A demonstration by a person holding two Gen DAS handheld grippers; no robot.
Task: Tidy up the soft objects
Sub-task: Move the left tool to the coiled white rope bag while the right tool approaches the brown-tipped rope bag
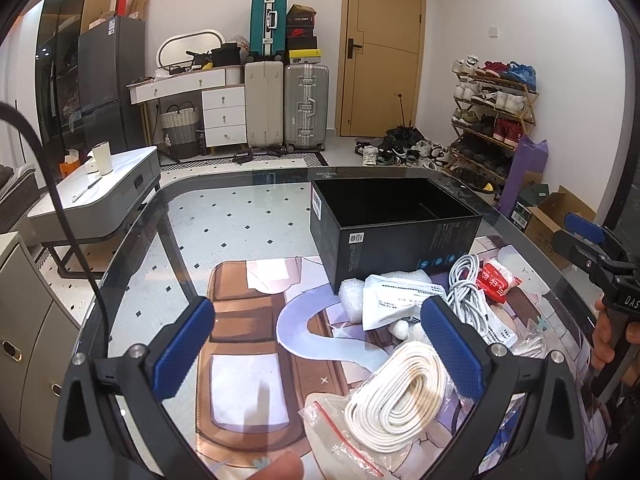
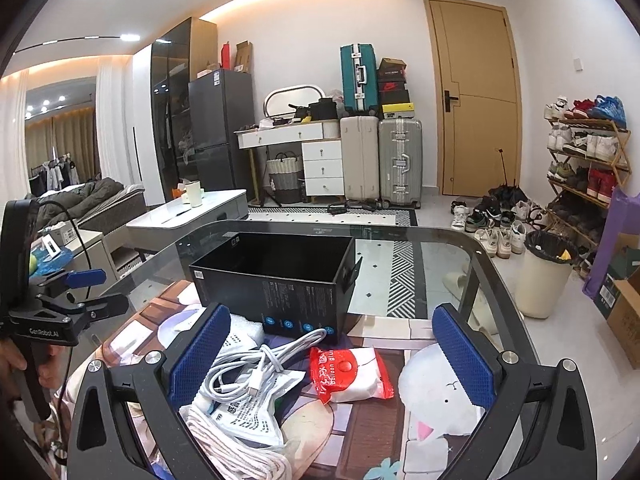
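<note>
An open black box (image 1: 394, 226) (image 2: 276, 280) stands on the glass table. In front of it lies a pile: a coil of cream rope in a clear bag (image 1: 400, 390) (image 2: 236, 440), a white charging cable (image 1: 466, 284) (image 2: 256, 372), a white printed pouch (image 1: 400, 300) (image 2: 248, 416), a red-and-white packet (image 1: 496, 278) (image 2: 350, 374) and white foam (image 1: 352, 296). My left gripper (image 1: 318, 350) is open and empty above the mat, left of the rope. My right gripper (image 2: 330, 362) is open and empty over the cable and packet.
A picture mat (image 1: 244, 320) covers the near part of the glass table (image 2: 448, 256). A white bin (image 2: 542, 276) stands on the floor at the right, a low white table (image 1: 100, 196) at the left. Suitcases and a shoe rack line the far wall.
</note>
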